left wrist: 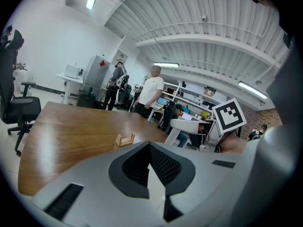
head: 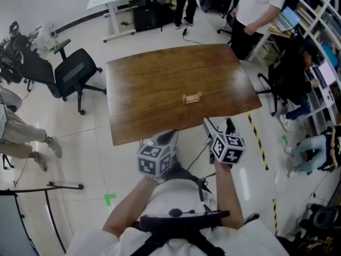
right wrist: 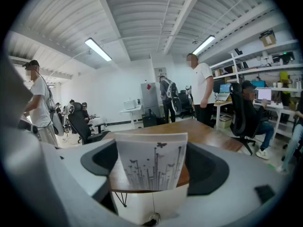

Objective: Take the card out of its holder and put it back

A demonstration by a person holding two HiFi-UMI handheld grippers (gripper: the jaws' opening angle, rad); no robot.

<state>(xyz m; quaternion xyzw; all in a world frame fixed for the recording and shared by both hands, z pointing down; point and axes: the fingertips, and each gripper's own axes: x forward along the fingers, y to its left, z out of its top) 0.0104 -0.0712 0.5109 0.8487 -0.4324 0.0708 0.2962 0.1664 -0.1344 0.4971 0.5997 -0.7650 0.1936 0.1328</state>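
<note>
A small wooden card holder (head: 192, 97) stands empty near the middle of the brown table (head: 154, 89); it also shows in the left gripper view (left wrist: 125, 139). My right gripper (head: 210, 129) hovers at the table's near edge, short of the holder. It is shut on a white card (right wrist: 150, 162) printed with dark stems and butterflies, which stands upright between the jaws (right wrist: 151, 178). My left gripper (head: 168, 137) hangs just off the near edge, to the left of the right one. Its jaws (left wrist: 158, 174) are shut with nothing between them.
A black office chair (head: 74, 73) stands left of the table. A person in a white shirt (head: 261, 4) stands beyond the far right corner, and others sit at desks on the right (head: 314, 84). Yellow-black floor tape (head: 257, 137) runs along the right.
</note>
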